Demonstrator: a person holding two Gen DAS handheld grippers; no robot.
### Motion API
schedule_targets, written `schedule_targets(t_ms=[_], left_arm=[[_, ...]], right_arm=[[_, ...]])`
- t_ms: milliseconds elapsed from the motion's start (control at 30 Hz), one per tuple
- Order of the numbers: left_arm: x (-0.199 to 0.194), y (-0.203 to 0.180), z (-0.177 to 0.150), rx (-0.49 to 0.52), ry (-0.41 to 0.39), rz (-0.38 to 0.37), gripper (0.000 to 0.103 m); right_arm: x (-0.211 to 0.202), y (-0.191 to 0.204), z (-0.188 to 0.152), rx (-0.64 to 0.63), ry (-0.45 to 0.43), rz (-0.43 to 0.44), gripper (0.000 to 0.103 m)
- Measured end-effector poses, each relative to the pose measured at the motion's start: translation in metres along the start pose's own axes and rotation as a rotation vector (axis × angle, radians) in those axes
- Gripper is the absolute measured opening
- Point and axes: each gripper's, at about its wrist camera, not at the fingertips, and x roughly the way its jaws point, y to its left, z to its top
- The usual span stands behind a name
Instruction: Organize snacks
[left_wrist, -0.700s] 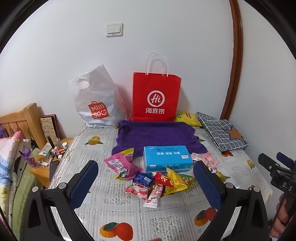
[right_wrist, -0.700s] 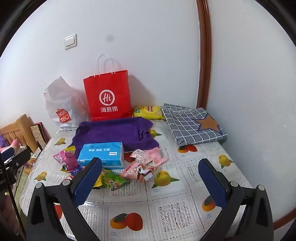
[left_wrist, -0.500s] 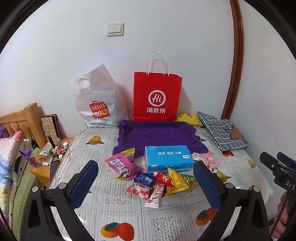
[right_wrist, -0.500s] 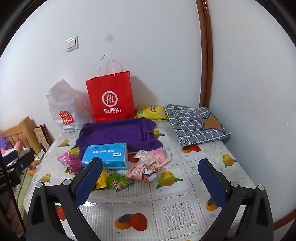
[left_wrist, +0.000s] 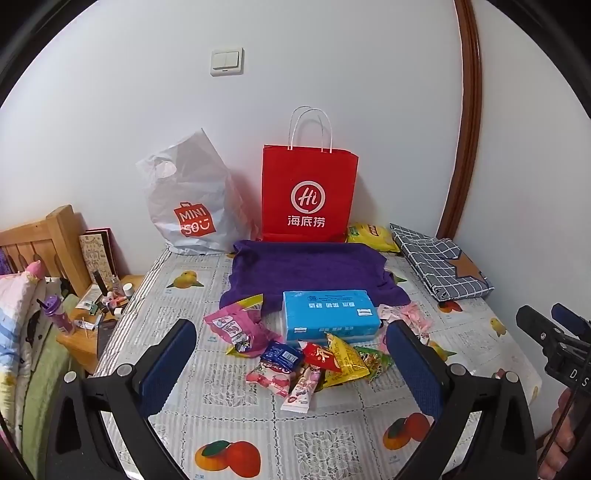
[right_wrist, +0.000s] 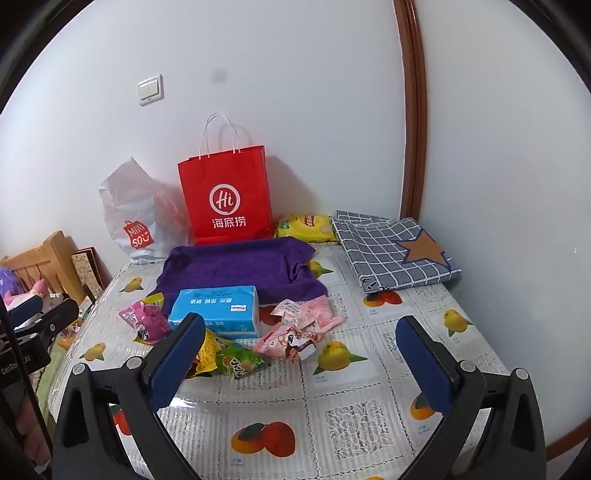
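Hovering over a fruit-print table (left_wrist: 258, 417), both of my tongs stand wide and hold nothing. My left gripper (left_wrist: 291, 350) frames the snack pile (left_wrist: 314, 365): a pink pouch (left_wrist: 236, 326), a small blue packet (left_wrist: 282, 356), a red packet (left_wrist: 319, 356), a yellow packet (left_wrist: 343, 360), a green packet (right_wrist: 238, 362) and pale pink wrappers (left_wrist: 291, 384), all loose near the table's middle, just in front of a blue tissue pack (left_wrist: 328, 314). My right gripper (right_wrist: 299, 354) hangs above the table's right half; its left pad (right_wrist: 177, 362) overlaps the yellow packet in view, though I cannot tell whether they touch. More pink snack wrappers (right_wrist: 295, 325) lie to the right of the tissue pack. A purple cloth (left_wrist: 310, 269) spreads behind the pack. A red paper bag (left_wrist: 308, 195) stands upright against the wall, a white plastic bag (left_wrist: 188, 203) to its left, a yellow chip bag (right_wrist: 304, 227) to its right. A folded checked cloth (right_wrist: 391, 247) sits at the far right corner. A hand (left_wrist: 559, 435) shows at the left view's right edge.
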Motion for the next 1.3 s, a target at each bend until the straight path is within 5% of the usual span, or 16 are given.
schedule_targets(t_ms=[1300], left_arm=[[-0.0020,-0.0019,-0.0028,-0.004,-0.014,-0.020,0.103]], right_arm=[[-0.0052,0.0053,-0.0033,-0.011,-0.020,0.019,0.102]])
